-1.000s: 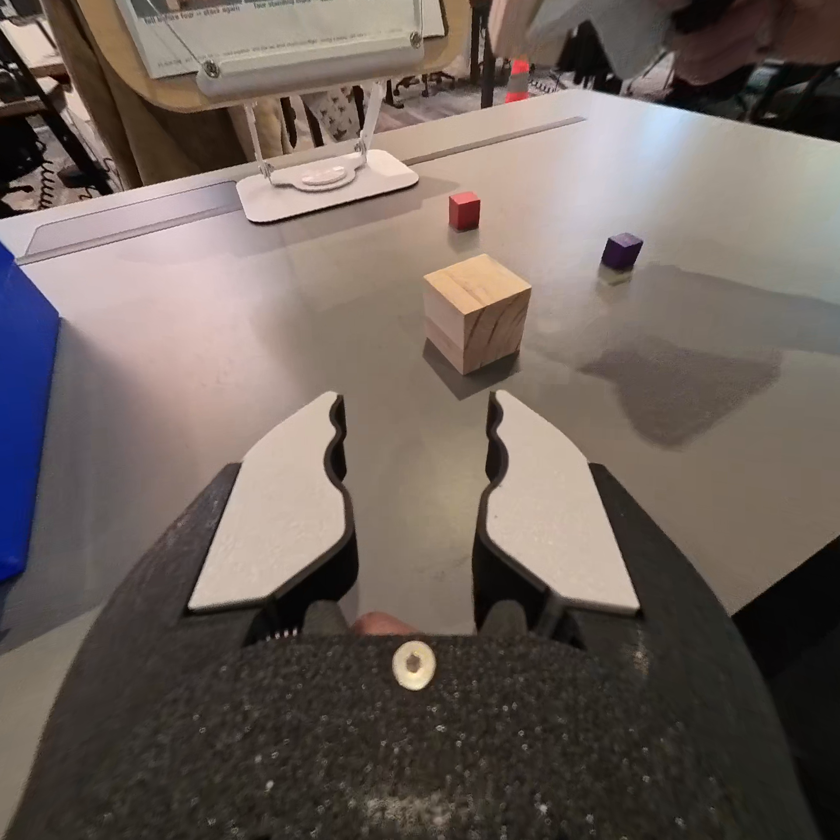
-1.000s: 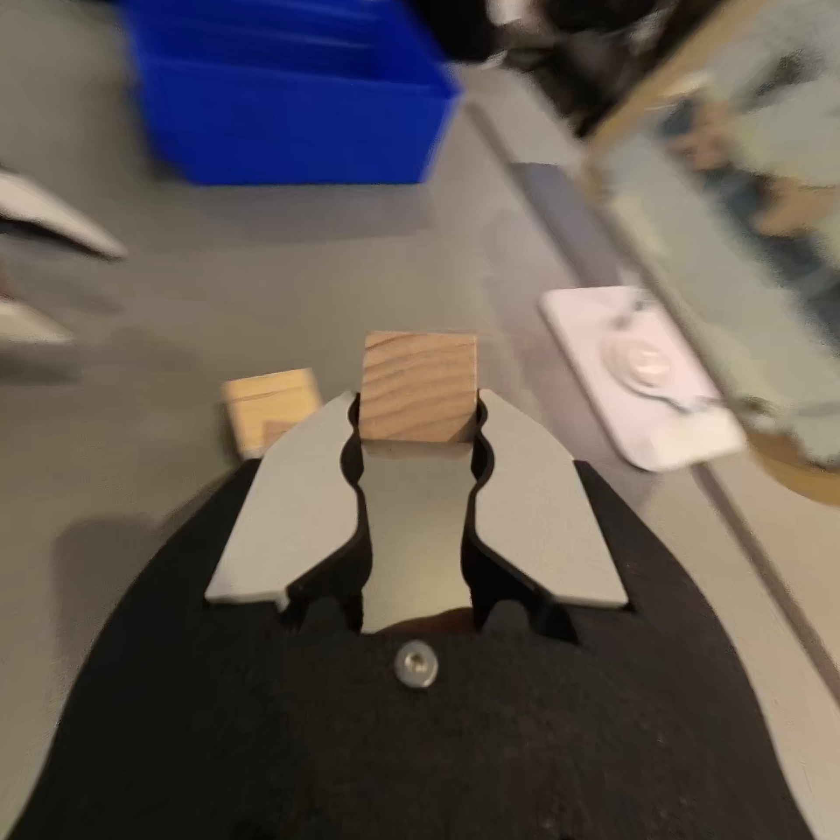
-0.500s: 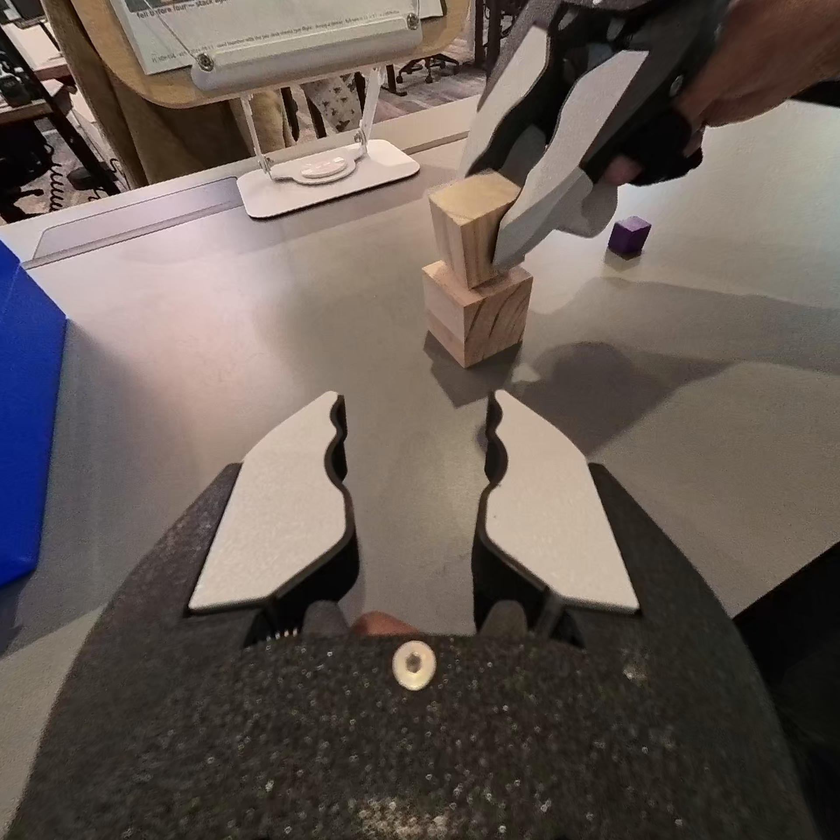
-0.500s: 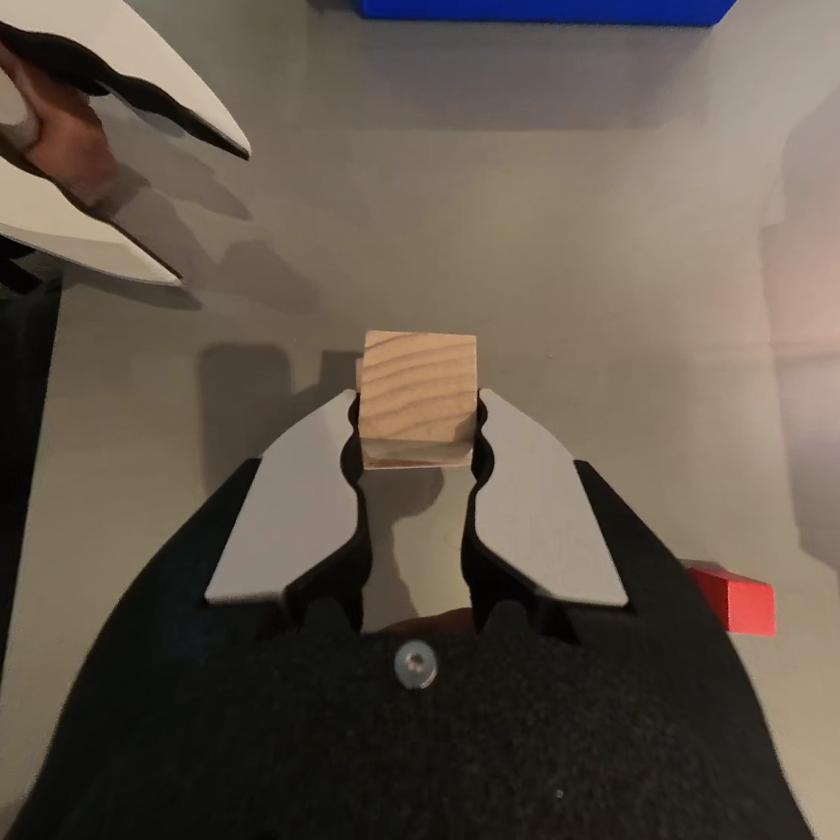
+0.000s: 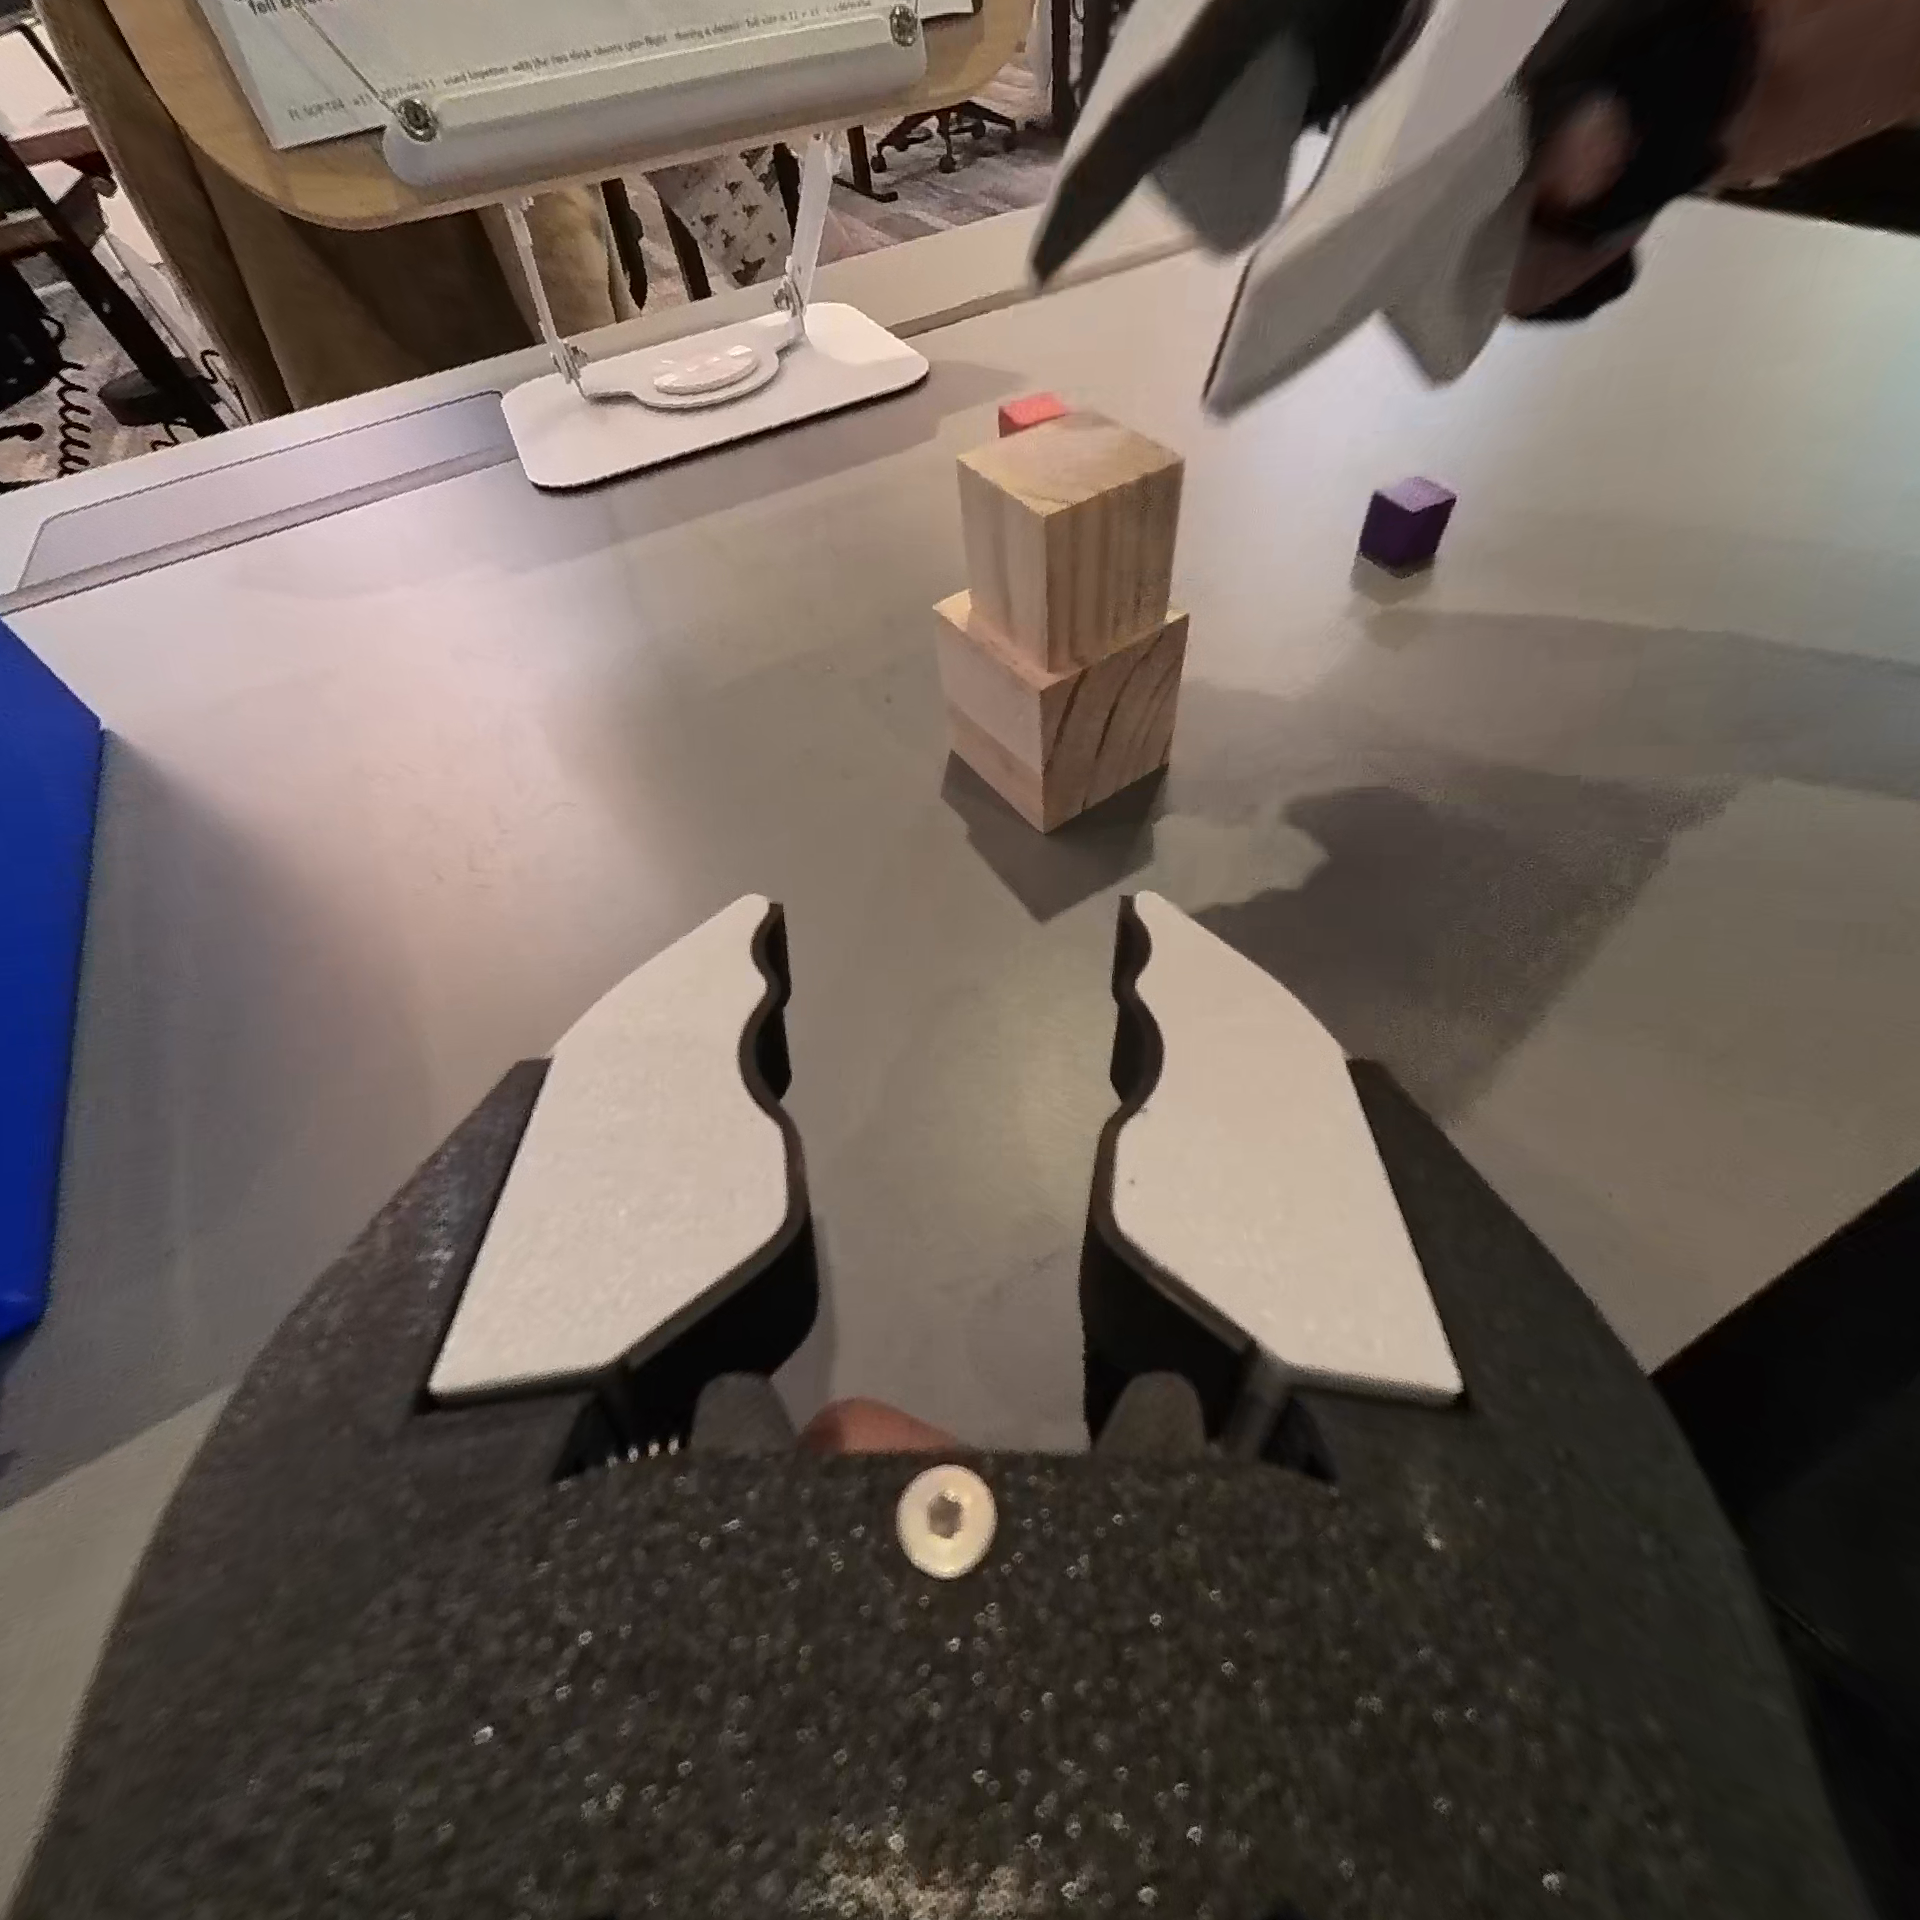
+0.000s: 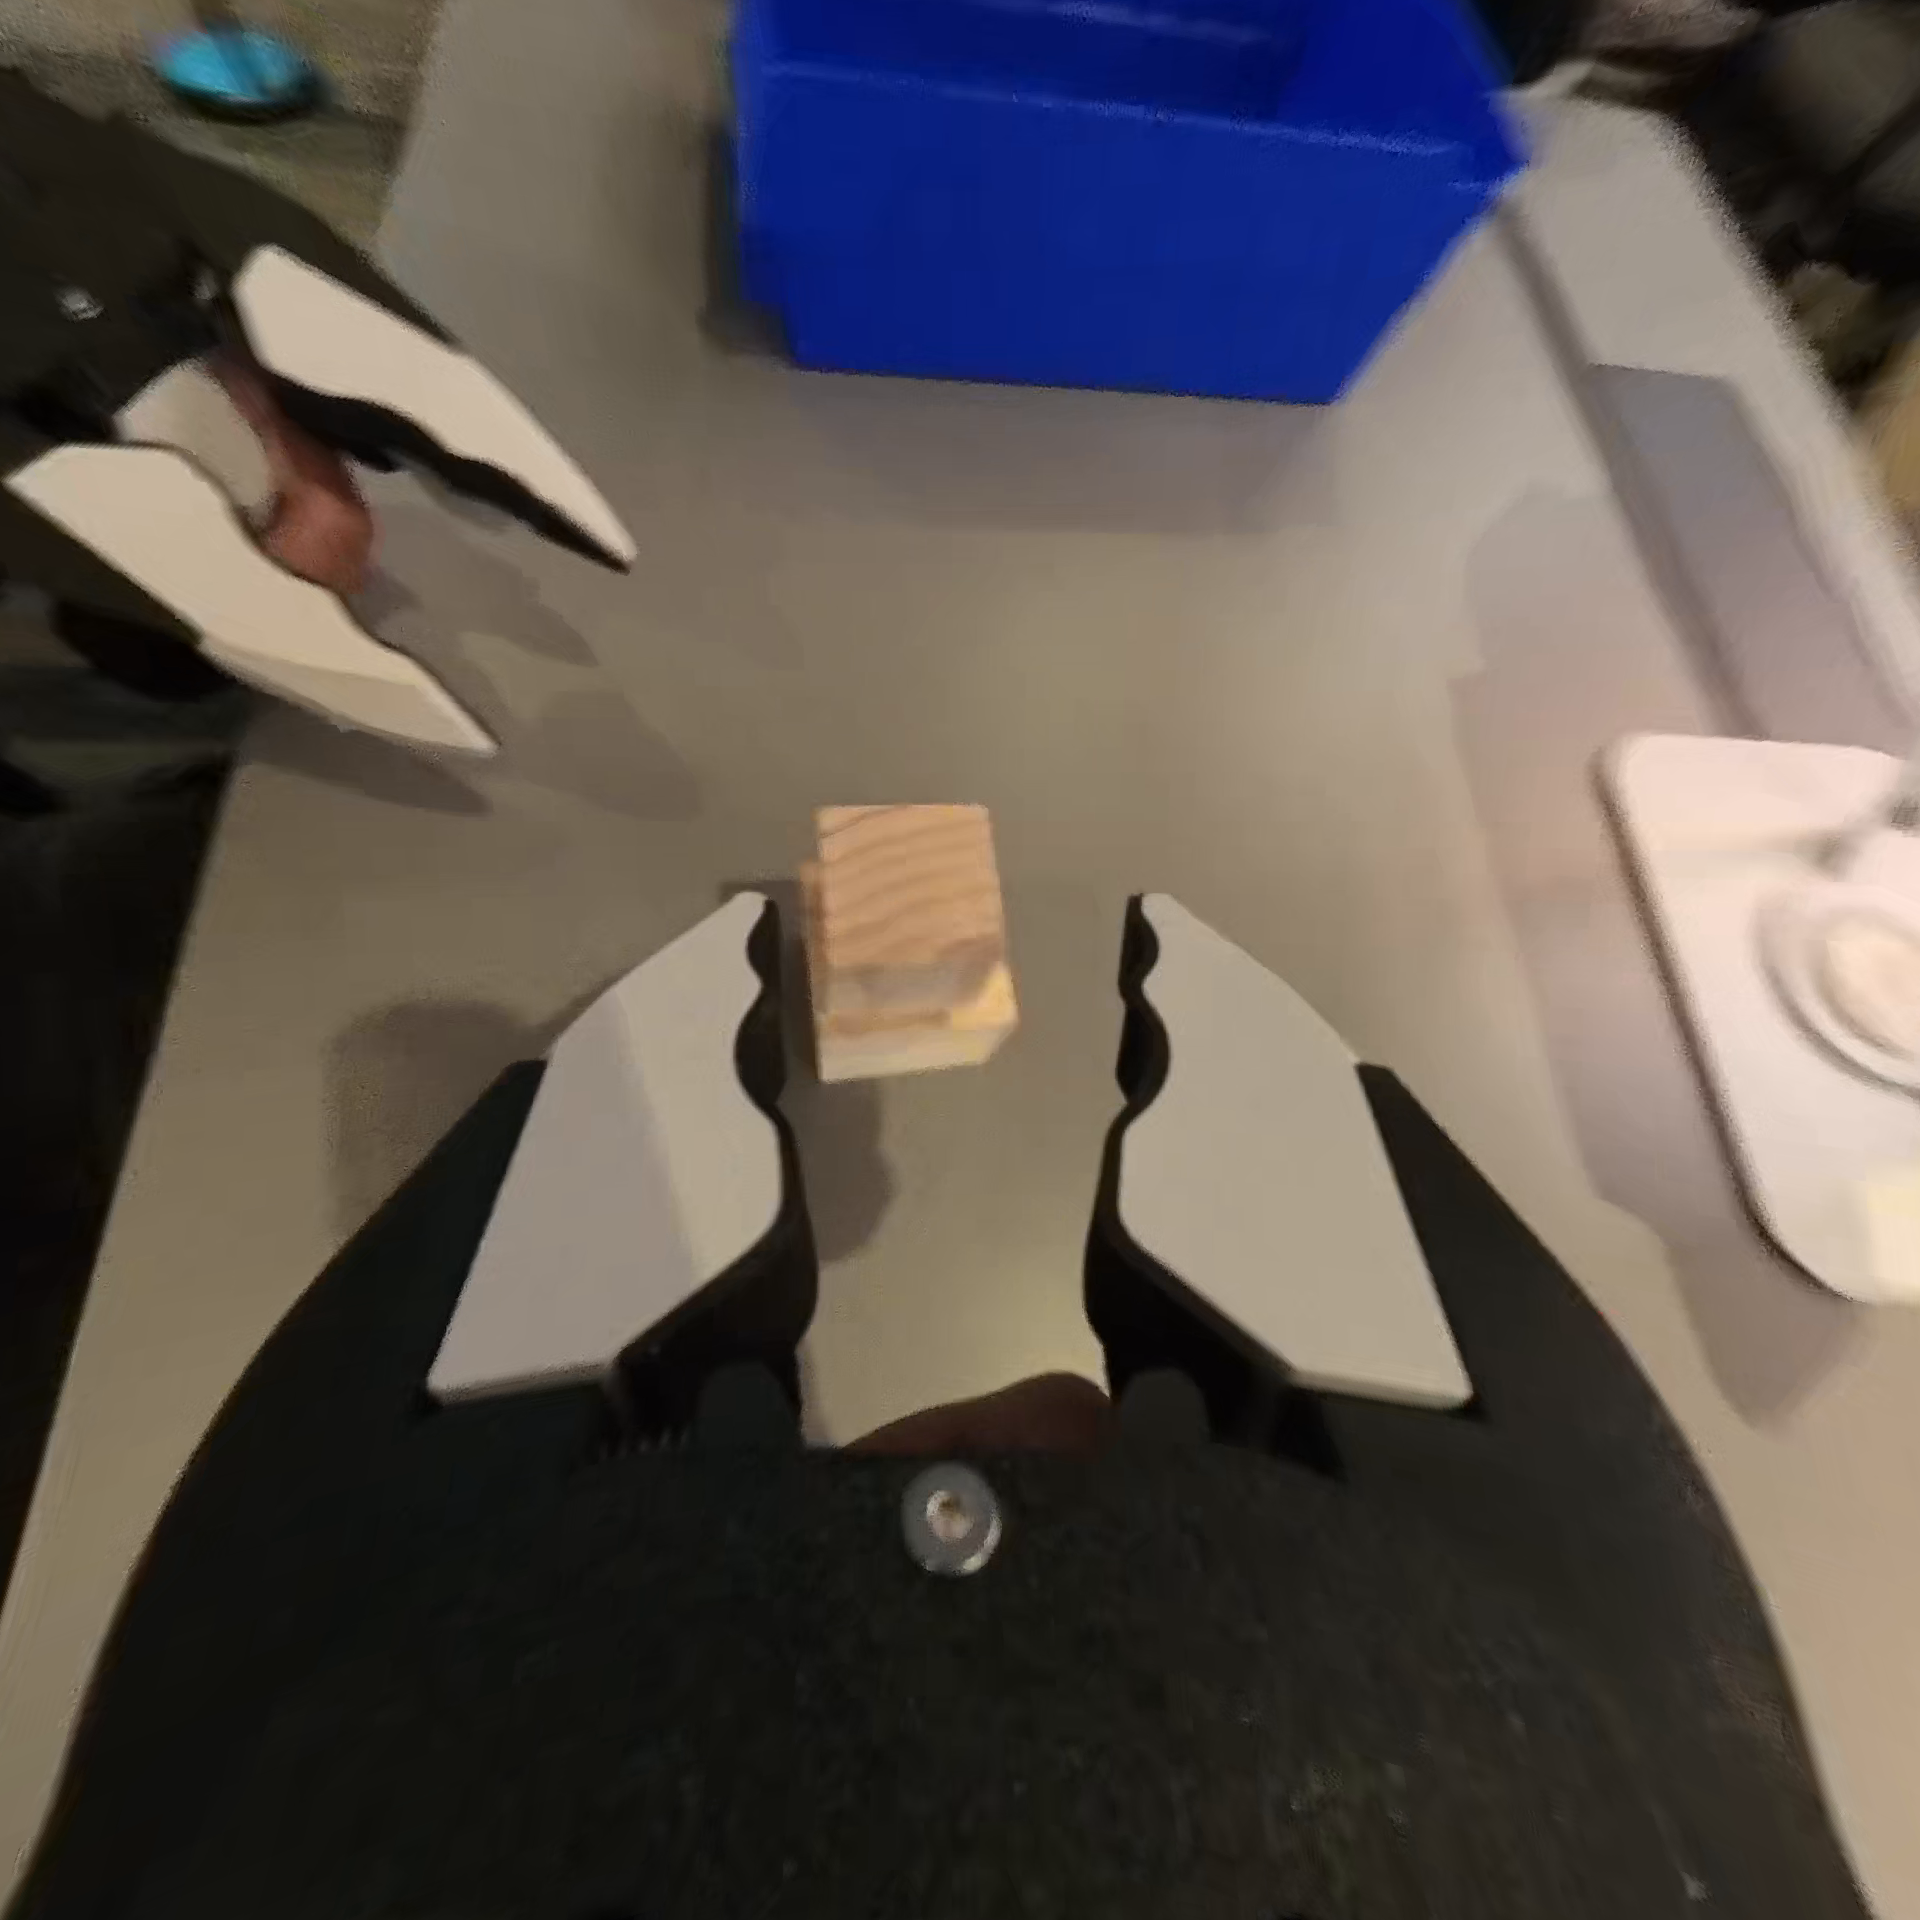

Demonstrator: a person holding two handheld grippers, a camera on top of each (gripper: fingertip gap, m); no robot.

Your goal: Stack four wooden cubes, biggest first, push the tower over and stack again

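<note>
In the middle of the left wrist view, the smaller wooden cube (image 5: pixel 1070 540) is sitting on the bigger wooden cube (image 5: pixel 1060 717), twisted a bit and pushed toward one side instead of centred. The right gripper (image 6: pixel 945 925) is hanging above the pair with its jaws spread wide and nothing between them; it's showing up blurred at the upper right of the left view too. The left gripper (image 5: pixel 948 925) is waiting low near the table edge, jaws apart as well, holding nothing.

The red cube (image 5: pixel 1031 411) is peeking out right behind the stack, and the purple cube (image 5: pixel 1407 522) is sitting off to the right on the grey table (image 5: pixel 416 831).

What's worrying me: that off-centre second cube is leaving a skewed base, so the next two could end up leaning or sliding. Reaching for the red one could also clip the tower, since it's so close behind.

There's printed writing on the sheet in the stand (image 5: pixel 717 374) at the upper left; no brand marks showing on the cubes or the blue bin (image 6: pixel 1101 229).
</note>
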